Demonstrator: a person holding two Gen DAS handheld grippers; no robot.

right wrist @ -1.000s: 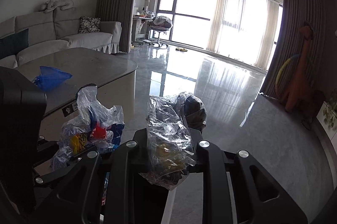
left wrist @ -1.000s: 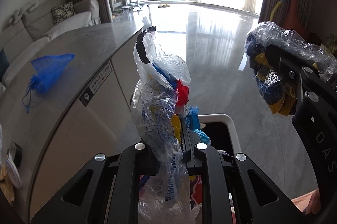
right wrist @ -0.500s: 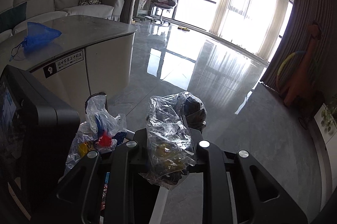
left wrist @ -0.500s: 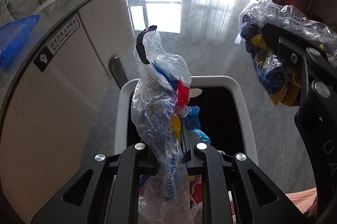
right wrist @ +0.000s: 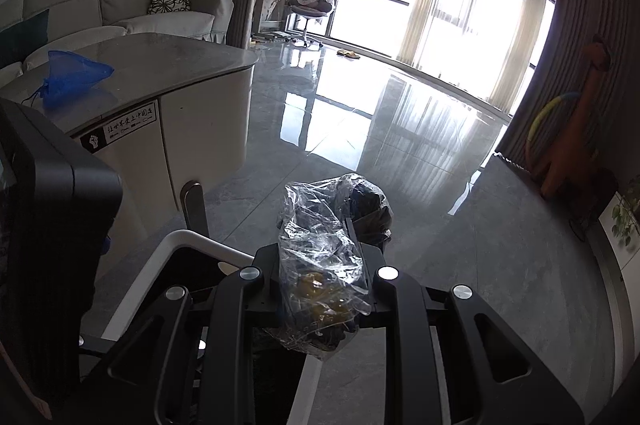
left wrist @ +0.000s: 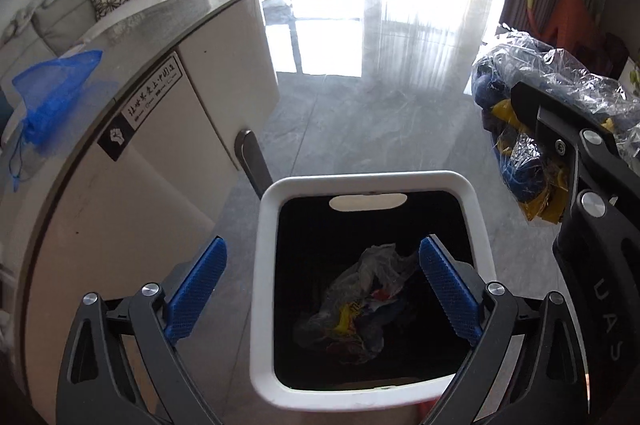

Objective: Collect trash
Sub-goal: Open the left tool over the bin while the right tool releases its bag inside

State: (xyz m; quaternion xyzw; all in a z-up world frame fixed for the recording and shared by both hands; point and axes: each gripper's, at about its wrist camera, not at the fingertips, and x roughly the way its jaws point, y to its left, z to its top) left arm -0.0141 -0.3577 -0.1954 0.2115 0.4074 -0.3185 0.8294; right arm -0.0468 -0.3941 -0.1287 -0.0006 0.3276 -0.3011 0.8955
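My left gripper [left wrist: 322,245] hangs over a white-rimmed bin [left wrist: 264,265] with a black inside. Its jaws are opening wide and its blue pads [left wrist: 448,289] have nothing between them. A crumpled bundle of clear and coloured plastic wrappers [left wrist: 360,305] lies at the bottom of the bin. My right gripper [right wrist: 332,237] is shut on a second bundle of clear plastic [right wrist: 320,253] with dark and yellow scraps inside. In the left wrist view that bundle [left wrist: 516,105] hangs to the right of the bin and above it. The bin's rim [right wrist: 176,241] lies below and to the left of the right gripper.
A curved white counter with a grey top [left wrist: 132,25] stands to the left of the bin, a metal handle [left wrist: 252,161] close to the rim. A blue mesh bag [left wrist: 52,93] lies on the counter. Glossy grey floor stretches ahead to an orange dinosaur toy [right wrist: 576,129].
The left jaws have sprung open and the coloured wrapper bundle they held now lies in the bin. Both grippers have sunk towards the bin. The right grip is unchanged.
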